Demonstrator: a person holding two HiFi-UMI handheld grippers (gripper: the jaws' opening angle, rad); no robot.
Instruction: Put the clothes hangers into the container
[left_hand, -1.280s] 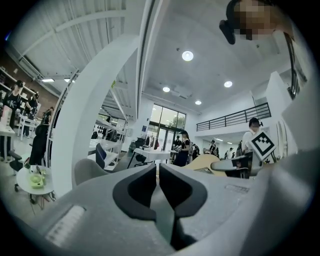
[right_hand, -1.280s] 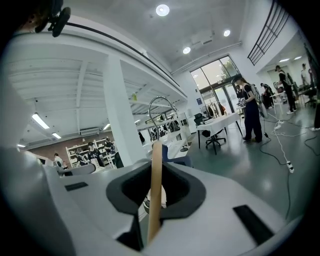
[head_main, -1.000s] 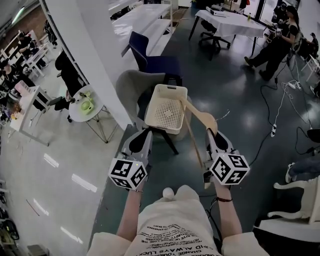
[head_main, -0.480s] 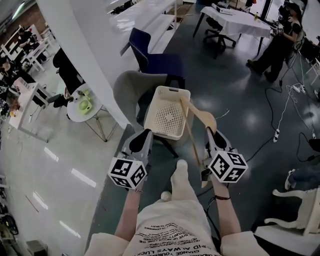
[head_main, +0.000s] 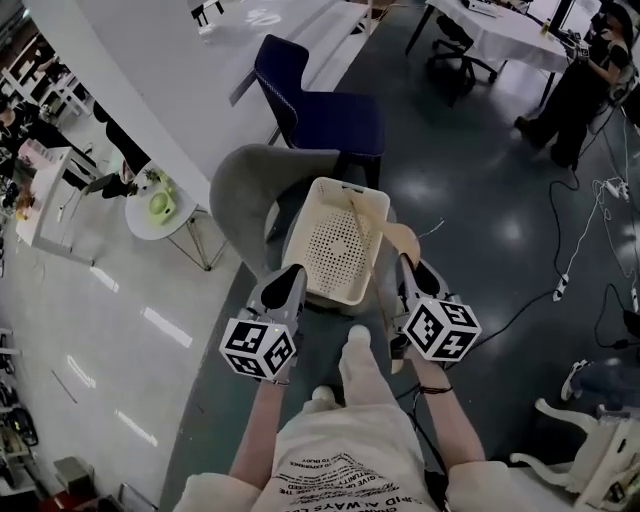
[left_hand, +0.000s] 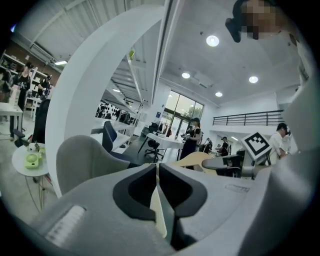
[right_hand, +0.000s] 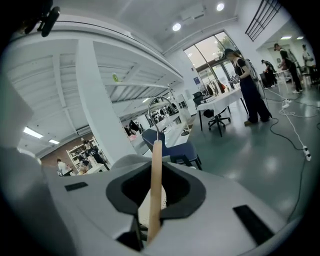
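Clamping the wooden hanger (right_hand: 156, 165): the right gripper (right_hand: 156, 192) has its jaws closed down to a narrow gap with the hanger edge-on between the pads. The wire hook (right_hand: 157, 126) sticks up past the jaw tips.

Left gripper (left_hand: 158, 185): jaws pulled together to a thin slit, nothing gripped. It touches nothing that I can see.

Hanger location, head view:
- Not in the container, held in the air by the right gripper.
- Its wide wooden shoulder sits just beside the right rim of the cream perforated basket (head_main: 302, 232).
- Its hook end reaches over the basket's right rear part.
- The basket sits on the seat of a grey chair (head_main: 245, 190), with a blue chair (head_main: 320, 110) behind it.
- Left gripper hangs just short of the basket's near left corner.

Writing:
- Black-and-white square markers on both cubes, left (head_main: 257, 348) and right (head_main: 440, 328).
- Several printed lines on the person's shirt (head_main: 345, 460), too small to read reliably.
- No brand visible on basket or hanger.

Versus a second ago:
- Both grippers are closer to the basket, which now lies right ahead of the jaw tips.
- The hook was at the basket's right rim and is now over the inside.
- A shoe (head_main: 357, 350) has stepped forward between the grippers.
- Grip on the hanger is unchanged, and the left jaws are the same.
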